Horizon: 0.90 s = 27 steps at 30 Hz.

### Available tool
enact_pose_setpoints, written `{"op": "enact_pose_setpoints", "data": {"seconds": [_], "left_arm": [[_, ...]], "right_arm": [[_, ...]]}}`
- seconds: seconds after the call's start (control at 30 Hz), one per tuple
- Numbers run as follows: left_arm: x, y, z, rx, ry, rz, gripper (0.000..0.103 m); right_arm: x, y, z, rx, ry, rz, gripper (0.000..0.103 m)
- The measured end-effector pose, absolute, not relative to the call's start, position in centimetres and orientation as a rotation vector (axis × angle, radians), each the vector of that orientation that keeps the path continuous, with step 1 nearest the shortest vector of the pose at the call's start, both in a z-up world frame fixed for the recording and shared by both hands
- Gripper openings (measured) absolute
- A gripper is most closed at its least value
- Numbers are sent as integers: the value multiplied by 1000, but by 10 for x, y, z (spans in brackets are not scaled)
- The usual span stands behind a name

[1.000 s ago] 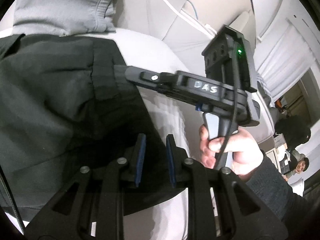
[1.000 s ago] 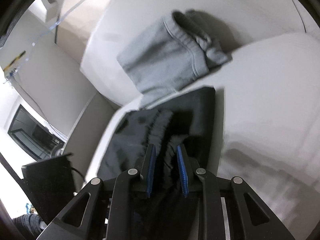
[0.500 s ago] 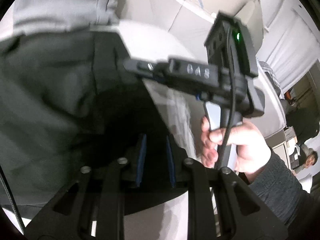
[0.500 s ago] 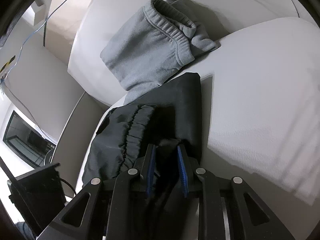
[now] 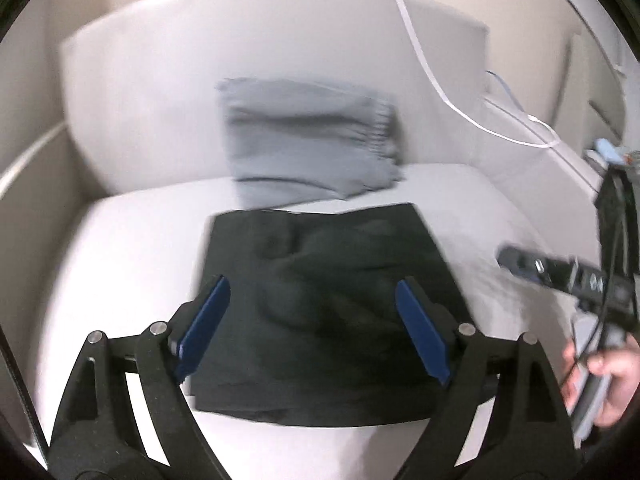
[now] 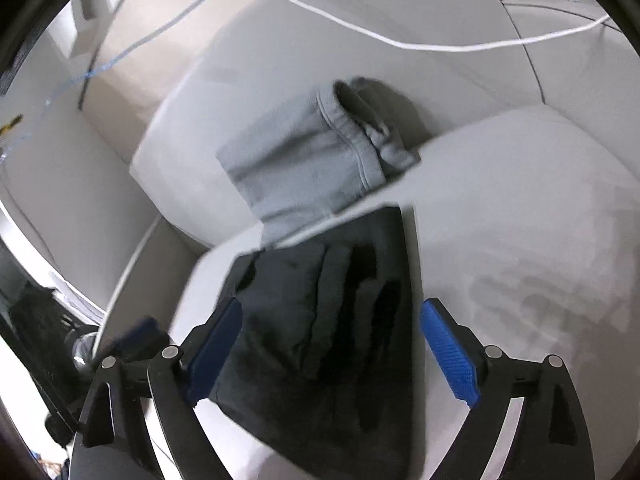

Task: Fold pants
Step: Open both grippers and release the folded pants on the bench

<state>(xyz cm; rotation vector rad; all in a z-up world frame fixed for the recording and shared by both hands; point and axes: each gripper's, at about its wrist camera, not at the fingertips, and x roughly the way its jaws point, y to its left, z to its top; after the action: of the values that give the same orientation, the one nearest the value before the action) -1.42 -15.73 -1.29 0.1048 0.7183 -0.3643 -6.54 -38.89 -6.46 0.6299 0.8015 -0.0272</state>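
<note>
Black pants (image 5: 320, 304) lie folded into a compact rectangle on the white sofa seat (image 5: 120, 248); they also show in the right wrist view (image 6: 332, 320). My left gripper (image 5: 312, 320) is open and empty, held above the pants with its blue pads wide apart. My right gripper (image 6: 332, 344) is open and empty too, above the pants' right part. In the left wrist view the right gripper (image 5: 560, 272) shows at the right edge, held by a hand.
Folded grey sweatpants (image 5: 308, 144) lean against the sofa back cushion (image 5: 160, 80), just behind the black pants; they also show in the right wrist view (image 6: 304, 164). A white cable (image 6: 400, 40) hangs across the backrest. The sofa armrest (image 6: 60, 184) is at the left.
Both grippers were shut on the black pants; both have opened, let go and pulled back above them. The pants now lie folded on the seat.
</note>
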Motion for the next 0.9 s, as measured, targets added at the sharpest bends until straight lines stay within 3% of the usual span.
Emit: {"op": "enact_pose_setpoints", "data": {"seconds": [0.13,0.53,0.9], "left_arm": [[-18,-120,-21,81,726,-299,94],[5,-82,-72,111,843,-253,95],[21,-72,-74,51,852,-249,95]], "right_arm": [[-67,-367,-76,623,837,-54,92],[-59,-371,-116,755,924,84,92],[-61,-380,-127,910,939,183,92]]}}
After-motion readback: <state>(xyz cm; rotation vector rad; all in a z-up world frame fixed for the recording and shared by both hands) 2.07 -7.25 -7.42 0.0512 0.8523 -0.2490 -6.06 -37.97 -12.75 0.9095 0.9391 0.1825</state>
